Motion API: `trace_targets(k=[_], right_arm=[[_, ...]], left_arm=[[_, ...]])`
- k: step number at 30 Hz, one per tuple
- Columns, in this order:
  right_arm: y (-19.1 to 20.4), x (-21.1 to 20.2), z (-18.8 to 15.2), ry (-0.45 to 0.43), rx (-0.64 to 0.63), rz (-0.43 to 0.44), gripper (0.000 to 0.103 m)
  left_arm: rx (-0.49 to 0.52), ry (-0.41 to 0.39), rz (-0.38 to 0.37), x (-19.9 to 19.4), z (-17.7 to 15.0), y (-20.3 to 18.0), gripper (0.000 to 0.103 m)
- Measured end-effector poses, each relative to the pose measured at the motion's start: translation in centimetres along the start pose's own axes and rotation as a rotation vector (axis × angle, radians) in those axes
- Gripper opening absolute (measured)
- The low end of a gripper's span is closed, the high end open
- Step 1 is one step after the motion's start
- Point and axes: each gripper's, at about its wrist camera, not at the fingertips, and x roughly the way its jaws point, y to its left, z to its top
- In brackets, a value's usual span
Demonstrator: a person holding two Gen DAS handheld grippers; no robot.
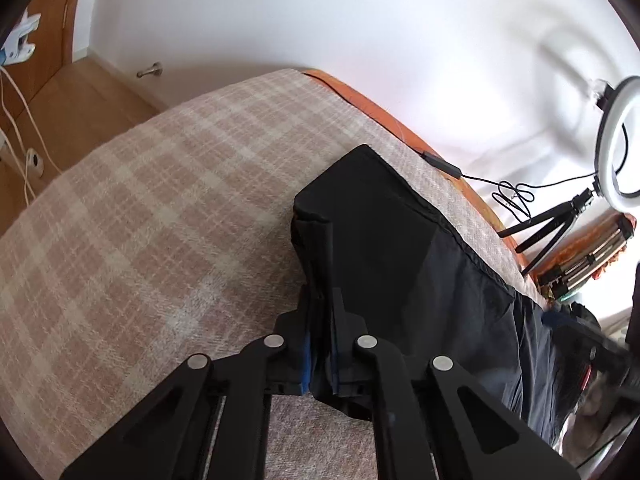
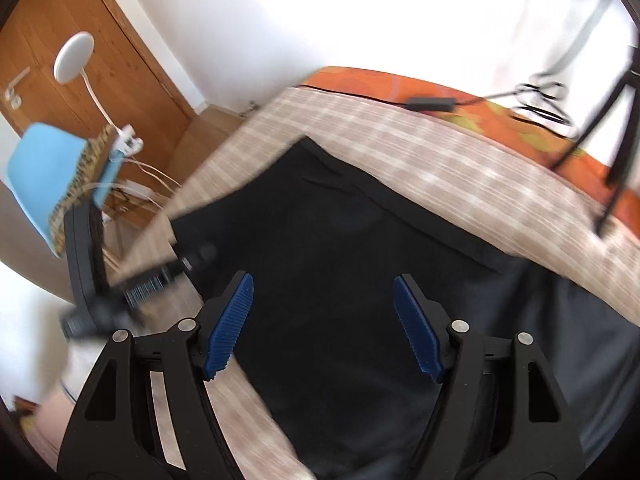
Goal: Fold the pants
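Observation:
Black pants [image 1: 392,240] lie on a beige plaid blanket [image 1: 160,200] on the bed. My left gripper [image 1: 322,316] is shut on a bunched edge of the pants and holds it lifted off the blanket. In the right wrist view the pants [image 2: 340,240] spread flat under my right gripper [image 2: 324,300], which is open with its blue pads [image 2: 230,328] wide apart just above the cloth. The left gripper also shows in the right wrist view [image 2: 188,260], blurred, at the pants' left edge.
A ring light on a tripod [image 1: 616,140] and a black cable [image 1: 444,164] stand at the bed's far side on an orange sheet [image 2: 400,84]. A wooden door [image 2: 80,60], a blue chair [image 2: 44,168] and white cables [image 1: 20,128] are to the left.

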Motion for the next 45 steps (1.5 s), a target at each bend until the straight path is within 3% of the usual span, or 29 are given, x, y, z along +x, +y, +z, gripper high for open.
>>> trace_targets(k=[8,13,20,24,25,26,29,38,45], right_arm=[[4.1,7.3,5.9,0.097,0.065,0.098,0.075],[5.7,10.9,7.2,0.154,0.061,0.045,0.075],[5.0,14.5,7.0,0.261,0.091,-0.012,0.075],[5.1,15.2,6.6,0.286,0.059,-0.064,0.044],[5.1,15.2,6.6,0.289,0.058,-0.059,0.026],[4.9,15.1,6.5,0.293,0.071,-0.037,0.012],[4.2,13.7,6.6,0.259,0.093,-0.011,0.009],[2.0,5.2,7.1,0.094,0.127,0.057,0.006],[-1.0,-0.6,5.3,0.036,0.158,0.067,0.005]], left_arm=[[0.142,-0.036,-0.024,-0.7,-0.9,-2.0,0.001],[0.192,-0.054,-0.047,-1.2,-1.4,-2.9,0.001],[0.300,-0.060,-0.059,-1.6,-2.3,-4.9,0.001],[0.349,-0.067,-0.057,-1.5,-2.7,-6.1,0.001],[0.354,-0.068,-0.058,-1.5,-2.8,-6.2,0.001],[0.356,-0.069,-0.061,-1.6,-2.8,-6.3,0.001],[0.368,-0.069,-0.059,-1.5,-2.9,-6.9,0.001],[0.401,-0.084,-0.117,-3.0,-2.7,-10.1,0.001],[0.464,-0.086,-0.171,-4.3,-3.6,-14.3,0.000]])
